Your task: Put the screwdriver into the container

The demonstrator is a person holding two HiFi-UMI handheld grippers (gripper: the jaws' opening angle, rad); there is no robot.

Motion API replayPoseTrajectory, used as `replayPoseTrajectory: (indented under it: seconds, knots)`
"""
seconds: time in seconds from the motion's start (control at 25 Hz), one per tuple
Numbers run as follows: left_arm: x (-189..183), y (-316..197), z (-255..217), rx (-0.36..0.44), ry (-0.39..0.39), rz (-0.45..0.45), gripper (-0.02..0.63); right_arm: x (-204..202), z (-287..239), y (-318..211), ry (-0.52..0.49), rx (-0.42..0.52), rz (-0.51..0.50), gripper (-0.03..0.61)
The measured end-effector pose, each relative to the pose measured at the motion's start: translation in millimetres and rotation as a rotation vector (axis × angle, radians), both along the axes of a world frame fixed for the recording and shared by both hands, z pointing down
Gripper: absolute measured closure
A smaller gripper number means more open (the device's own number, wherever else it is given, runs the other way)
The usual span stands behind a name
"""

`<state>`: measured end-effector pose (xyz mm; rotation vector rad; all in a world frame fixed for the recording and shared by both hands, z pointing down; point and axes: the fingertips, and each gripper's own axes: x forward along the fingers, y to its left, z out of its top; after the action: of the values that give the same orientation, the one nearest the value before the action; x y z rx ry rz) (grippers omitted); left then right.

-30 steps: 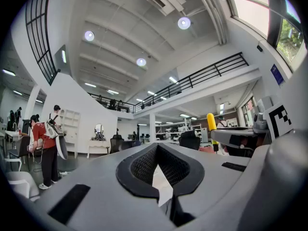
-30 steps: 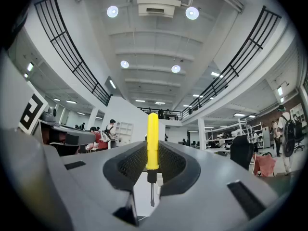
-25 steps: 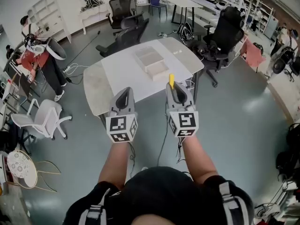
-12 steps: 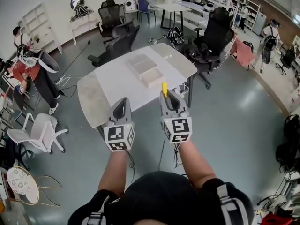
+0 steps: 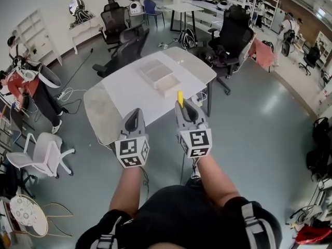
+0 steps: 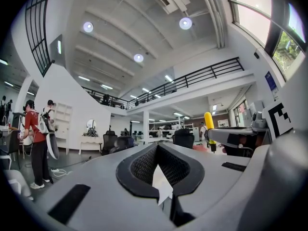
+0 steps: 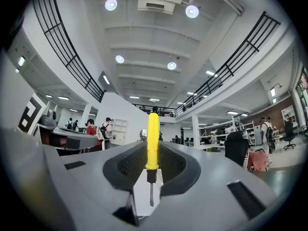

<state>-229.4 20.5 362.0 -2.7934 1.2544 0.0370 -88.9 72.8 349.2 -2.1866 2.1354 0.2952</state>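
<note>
1. The screwdriver (image 5: 180, 97) is clamped upright in the right gripper (image 5: 185, 108) (handle up); the left gripper (image 5: 135, 117) is closed, empty.
2. The table (image 5: 119, 95) and container (image 5: 158, 74) have been brought slightly nearer; placing remains.

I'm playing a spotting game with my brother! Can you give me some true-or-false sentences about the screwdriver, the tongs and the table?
1. The right tongs hold a yellow screwdriver. True.
2. The screwdriver is already in the container. False: it is in the tongs, not yet over the table.
3. The left tongs hold a ball. False: they are shut with nothing in them.
4. The container sits on the table. True.
</note>
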Motion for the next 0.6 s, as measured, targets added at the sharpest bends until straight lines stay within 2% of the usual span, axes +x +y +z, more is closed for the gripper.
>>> replayPoseTrajectory:
  seconds: [0.32, 0.6]
  knots:
    - [27, -27, 1, 0.019, -0.009, 0.022, 0.607, 28, 2, -28, -0.008, 0.02, 0.025, 0.514]
    - [70, -82, 8, 0.019, -0.012, 0.0, 0.607, 73, 7, -91, -0.009, 0.025, 0.004, 0.514]
